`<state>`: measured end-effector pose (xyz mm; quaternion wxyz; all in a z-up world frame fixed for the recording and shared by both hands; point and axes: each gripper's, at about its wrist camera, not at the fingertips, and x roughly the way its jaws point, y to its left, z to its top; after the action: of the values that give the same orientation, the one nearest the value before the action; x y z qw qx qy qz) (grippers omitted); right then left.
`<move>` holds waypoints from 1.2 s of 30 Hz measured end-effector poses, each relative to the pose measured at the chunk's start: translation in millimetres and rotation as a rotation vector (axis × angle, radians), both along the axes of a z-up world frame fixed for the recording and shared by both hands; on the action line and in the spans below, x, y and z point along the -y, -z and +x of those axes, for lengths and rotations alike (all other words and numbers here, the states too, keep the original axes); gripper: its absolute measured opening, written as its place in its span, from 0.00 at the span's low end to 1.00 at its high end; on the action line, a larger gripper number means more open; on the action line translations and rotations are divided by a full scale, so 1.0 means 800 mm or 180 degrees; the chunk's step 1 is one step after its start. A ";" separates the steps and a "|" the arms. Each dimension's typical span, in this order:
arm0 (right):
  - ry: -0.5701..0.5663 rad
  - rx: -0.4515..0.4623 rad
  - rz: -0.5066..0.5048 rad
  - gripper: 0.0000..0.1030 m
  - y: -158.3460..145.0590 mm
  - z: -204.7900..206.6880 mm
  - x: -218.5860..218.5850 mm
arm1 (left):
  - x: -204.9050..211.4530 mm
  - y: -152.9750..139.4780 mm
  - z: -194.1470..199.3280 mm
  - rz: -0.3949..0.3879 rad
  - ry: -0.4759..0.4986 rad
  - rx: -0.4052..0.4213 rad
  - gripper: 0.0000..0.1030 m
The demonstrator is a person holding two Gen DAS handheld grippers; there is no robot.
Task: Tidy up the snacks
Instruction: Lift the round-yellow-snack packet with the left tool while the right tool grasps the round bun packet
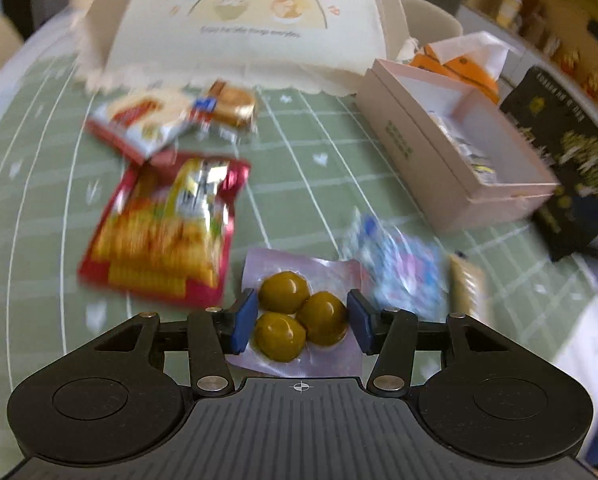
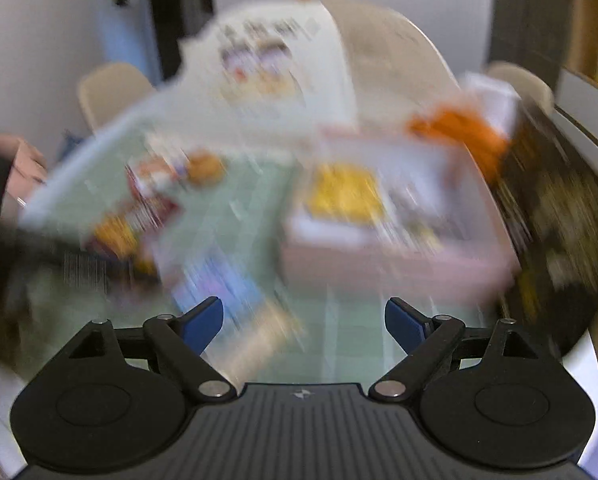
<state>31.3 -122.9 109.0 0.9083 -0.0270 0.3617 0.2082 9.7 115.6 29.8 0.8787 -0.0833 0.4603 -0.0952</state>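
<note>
A clear packet of three green olives (image 1: 299, 316) sits between the blue pads of my left gripper (image 1: 302, 320), which is shut on it just above the green mat. It stays sharp while the table blurs. An open pink box (image 1: 415, 148) stands at right with small packets inside. A red and yellow snack bag (image 1: 163, 232) lies at left and a blue and white packet (image 1: 399, 264) at right. The right wrist view is heavily blurred. My right gripper (image 2: 303, 320) is open and holds nothing, above the mat in front of the pink box (image 2: 379, 256), which holds a yellow packet (image 2: 343, 192).
Two small snack packets (image 1: 147, 124) lie at the back near a cream paper bag with a cartoon print (image 1: 251, 28). A black bag (image 1: 571, 168) and an orange tissue box (image 1: 459, 64) stand beyond the pink box. A beige stick packet (image 1: 465, 288) lies at right. A person's hand (image 2: 23, 168) shows at far left.
</note>
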 end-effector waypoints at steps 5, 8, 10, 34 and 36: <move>-0.0127 -0.0725 0.0709 0.87 -0.024 0.127 -0.071 | -0.011 -0.015 -0.037 -0.0158 -0.0104 -0.0059 0.53; 0.0012 -0.1125 0.0793 0.86 0.000 0.201 -0.128 | -0.026 -0.021 -0.047 -0.0360 -0.0177 -0.0053 0.53; 0.0142 -0.1245 0.0655 0.86 0.019 0.236 -0.164 | -0.034 -0.022 -0.054 -0.0451 -0.0223 -0.0041 0.53; -0.0419 -0.0865 -0.0036 0.53 -0.026 0.077 -0.107 | 0.006 -0.042 -0.078 -0.0591 0.0295 -0.0174 0.53; -0.0264 -0.0770 -0.0046 0.53 -0.035 0.049 -0.066 | 0.027 -0.050 -0.082 -0.0568 0.0479 -0.0158 0.53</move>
<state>70.2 -70.1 136.7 0.8485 -0.0232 0.4687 0.2448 -56.3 93.7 69.7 0.8464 -0.1287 0.4767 -0.1994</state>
